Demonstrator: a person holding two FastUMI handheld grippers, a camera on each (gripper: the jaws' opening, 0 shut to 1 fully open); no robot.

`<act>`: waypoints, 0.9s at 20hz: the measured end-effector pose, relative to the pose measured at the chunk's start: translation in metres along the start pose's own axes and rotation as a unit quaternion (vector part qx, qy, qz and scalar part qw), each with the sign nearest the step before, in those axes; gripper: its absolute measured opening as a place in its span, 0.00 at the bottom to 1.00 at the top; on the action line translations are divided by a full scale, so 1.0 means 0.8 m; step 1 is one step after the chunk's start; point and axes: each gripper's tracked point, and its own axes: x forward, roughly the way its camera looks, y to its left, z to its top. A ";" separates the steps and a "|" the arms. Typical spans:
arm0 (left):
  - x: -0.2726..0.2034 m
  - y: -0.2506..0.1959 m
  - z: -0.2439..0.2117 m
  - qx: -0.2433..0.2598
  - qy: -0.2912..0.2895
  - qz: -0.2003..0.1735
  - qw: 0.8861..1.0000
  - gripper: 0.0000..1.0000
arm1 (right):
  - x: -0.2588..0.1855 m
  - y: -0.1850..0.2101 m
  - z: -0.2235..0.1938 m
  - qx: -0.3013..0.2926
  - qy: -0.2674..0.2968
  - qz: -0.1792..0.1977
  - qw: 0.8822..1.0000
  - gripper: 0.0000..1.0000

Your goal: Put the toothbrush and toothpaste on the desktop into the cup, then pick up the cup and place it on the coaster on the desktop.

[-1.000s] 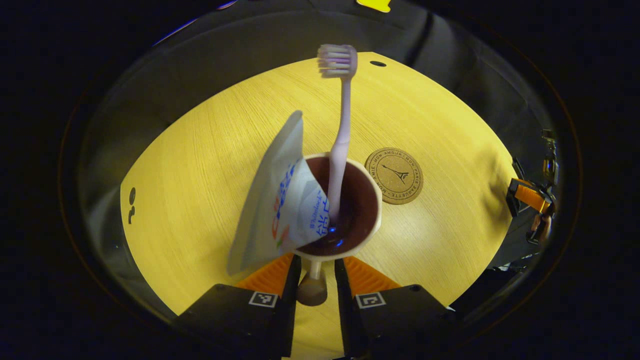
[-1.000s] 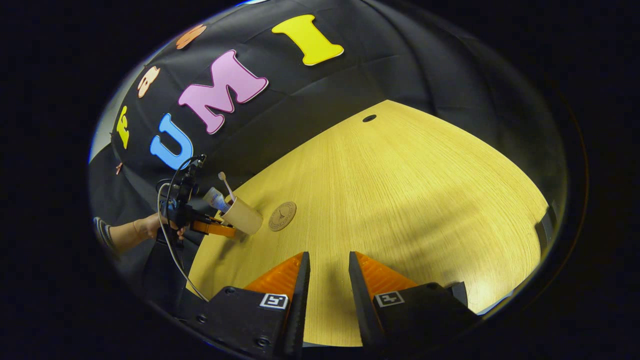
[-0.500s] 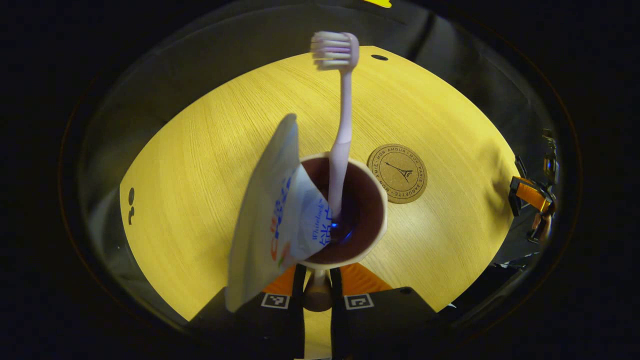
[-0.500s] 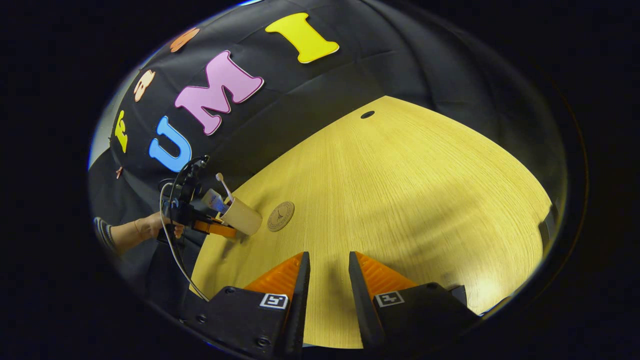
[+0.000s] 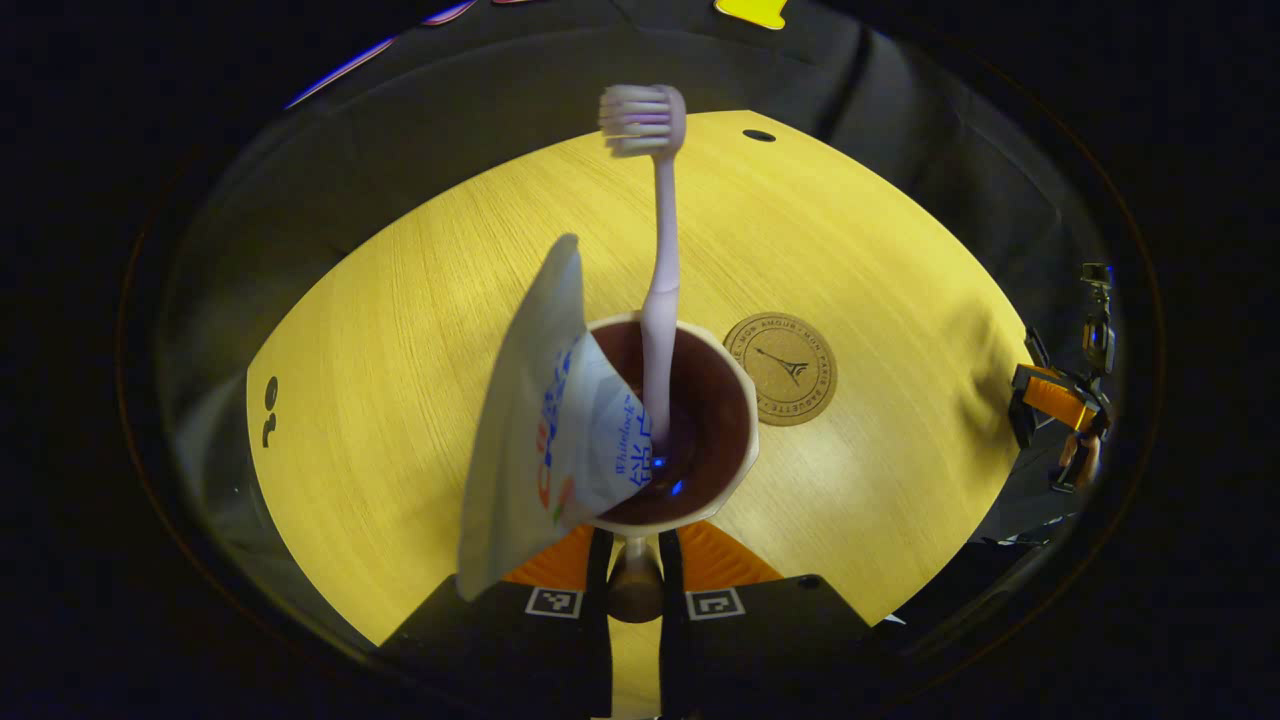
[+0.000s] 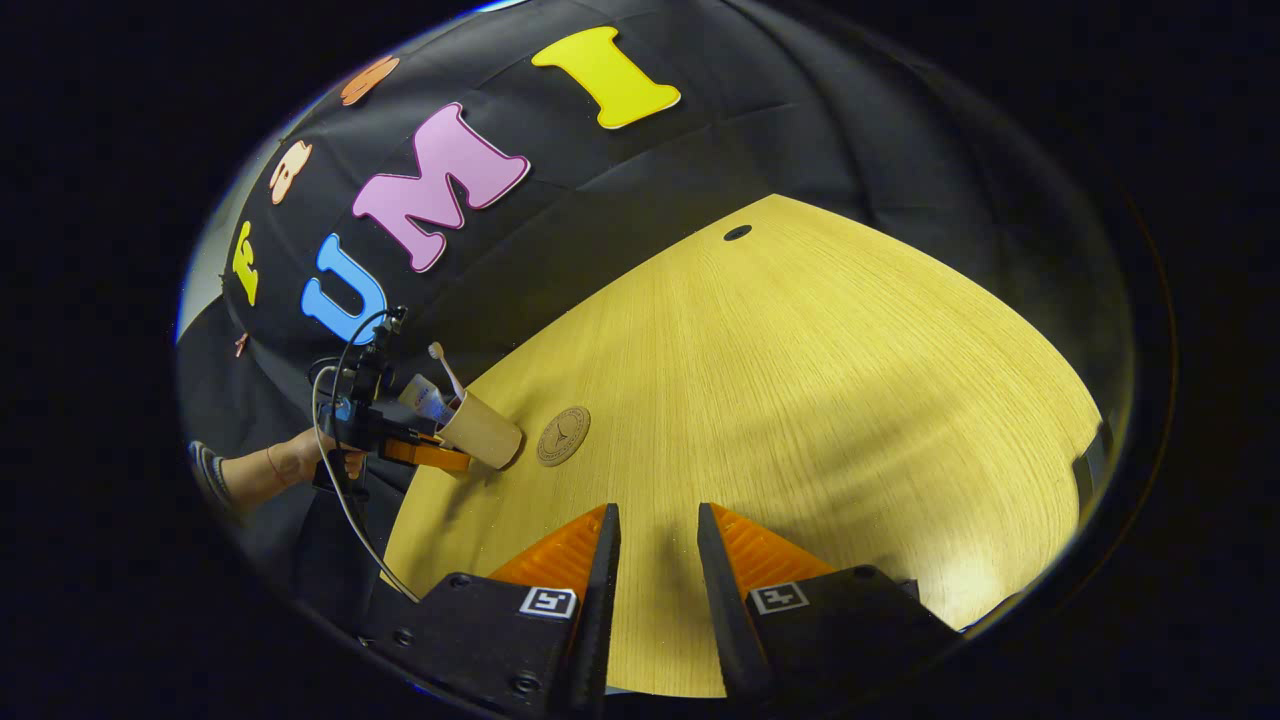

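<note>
A pale wooden desktop point(image 6: 800, 400) with a small dark hole point(image 6: 737, 232) meets the black cloth wall point(image 6: 800, 130).

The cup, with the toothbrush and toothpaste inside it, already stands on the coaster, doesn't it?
Not quite: the cup holds the toothbrush and toothpaste, but it is beside the coaster, not on it, as the left gripper view shows.

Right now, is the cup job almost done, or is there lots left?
Nearly done. The toothbrush and toothpaste already stand in the cup. The left gripper is shut on the cup's handle. Left to do: set the cup on the coaster, which lies bare just beside it. The right gripper is open and holds nothing.
</note>
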 end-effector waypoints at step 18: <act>0.014 -0.115 0.066 0.057 -0.009 -0.037 0.998 0.23 | -0.026 -0.042 0.022 0.028 -0.019 -0.016 0.999 0.48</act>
